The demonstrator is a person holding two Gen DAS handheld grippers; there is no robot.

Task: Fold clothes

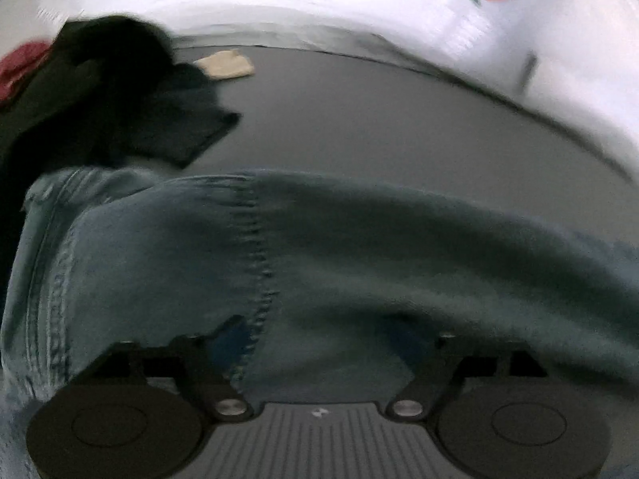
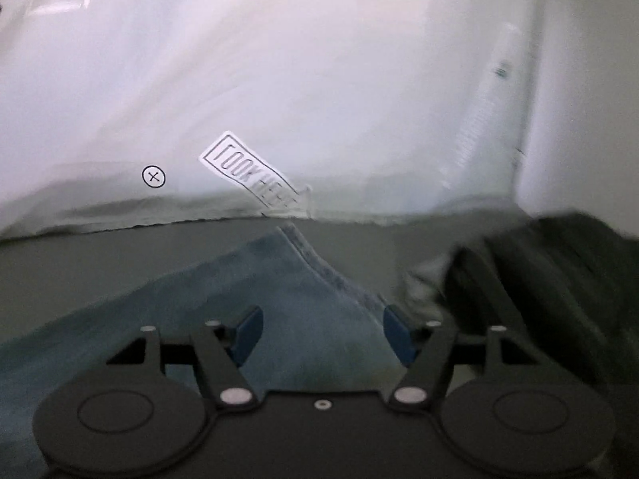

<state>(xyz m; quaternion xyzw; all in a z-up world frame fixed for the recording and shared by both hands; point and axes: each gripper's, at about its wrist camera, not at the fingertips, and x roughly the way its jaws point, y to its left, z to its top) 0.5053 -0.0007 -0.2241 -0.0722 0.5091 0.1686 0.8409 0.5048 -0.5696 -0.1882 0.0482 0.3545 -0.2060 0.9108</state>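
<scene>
Our right gripper (image 2: 323,331) stands wide over the jeans (image 2: 279,299); the left gripper's (image 1: 319,343) spread we cannot tell (denim hides it). The dark garment (image 2: 559,279), just beside, could snag.

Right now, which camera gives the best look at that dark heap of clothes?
The left wrist view: the dark clothes pile sits whole at upper left, beyond the jeans. The right wrist view catches only a blurred part of it at the right edge.
</scene>
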